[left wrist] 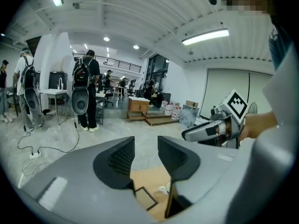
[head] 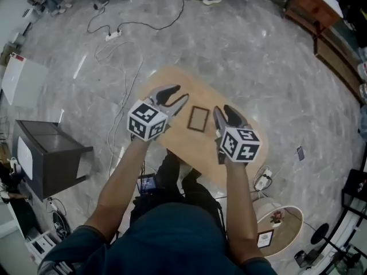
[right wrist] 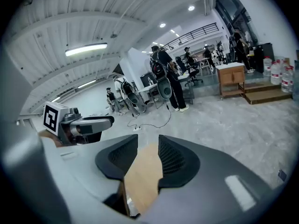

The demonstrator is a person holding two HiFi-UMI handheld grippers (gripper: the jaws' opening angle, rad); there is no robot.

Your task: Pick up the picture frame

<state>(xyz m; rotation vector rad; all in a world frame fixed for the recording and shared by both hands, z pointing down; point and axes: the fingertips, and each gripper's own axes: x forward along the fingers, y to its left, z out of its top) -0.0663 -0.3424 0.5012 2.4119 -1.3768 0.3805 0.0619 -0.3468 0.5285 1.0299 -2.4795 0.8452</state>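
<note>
Dark picture frame [left wrist: 143,198] partly hidden behind left gripper [left wrist: 145,146]

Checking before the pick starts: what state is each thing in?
picture frame: lying flat on the wooden table, untouched.
left gripper: jaws apart, nothing held.
right gripper: jaws apart, nothing held.

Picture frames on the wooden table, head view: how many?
1. The picture frame lies flat on the wooden table, between the left gripper and right gripper; the arms hide part of the table.
</note>
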